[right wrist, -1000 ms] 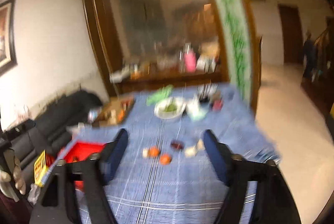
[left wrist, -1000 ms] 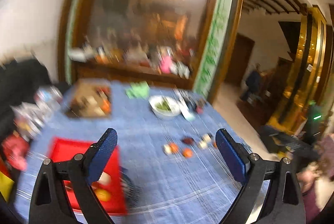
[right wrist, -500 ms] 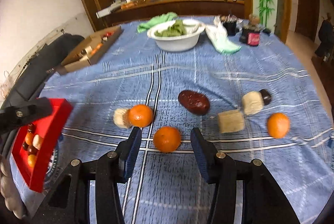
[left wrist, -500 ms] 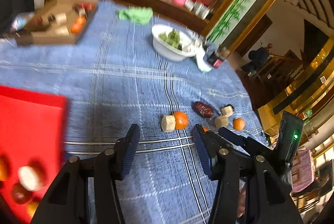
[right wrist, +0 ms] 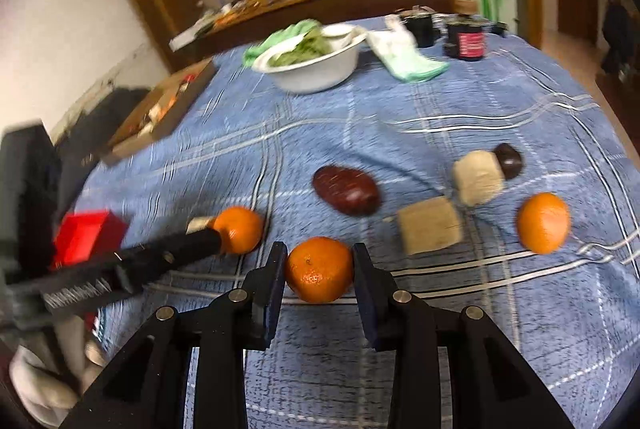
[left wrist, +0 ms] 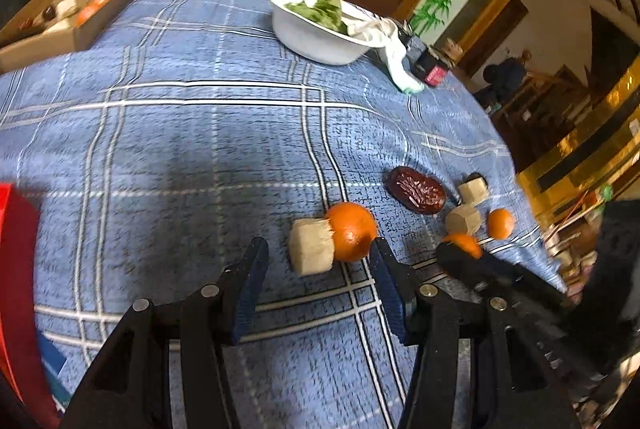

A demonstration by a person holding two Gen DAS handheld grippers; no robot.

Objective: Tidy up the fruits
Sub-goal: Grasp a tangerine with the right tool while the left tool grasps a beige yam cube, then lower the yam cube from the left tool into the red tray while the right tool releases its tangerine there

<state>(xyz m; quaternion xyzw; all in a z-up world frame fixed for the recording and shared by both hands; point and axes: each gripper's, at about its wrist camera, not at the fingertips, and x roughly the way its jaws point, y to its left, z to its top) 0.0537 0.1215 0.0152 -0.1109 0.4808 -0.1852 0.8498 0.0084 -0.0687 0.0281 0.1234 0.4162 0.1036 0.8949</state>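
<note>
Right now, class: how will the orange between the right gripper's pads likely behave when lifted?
The orange looks round and smooth, so it would probably roll if released. The right gripper pads flank its widest part, likely a steady hold. Its rind looks firm.

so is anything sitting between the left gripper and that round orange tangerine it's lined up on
Nothing blocks it. The left gripper has been closing, jaws open, on a pair: the round orange tangerine and a beige paper-wrapped block touching it. A grab may catch both. The right gripper pinches another tangerine.

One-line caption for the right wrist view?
Right gripper fingers closing around a tangerine on the blue tablecloth.
</note>
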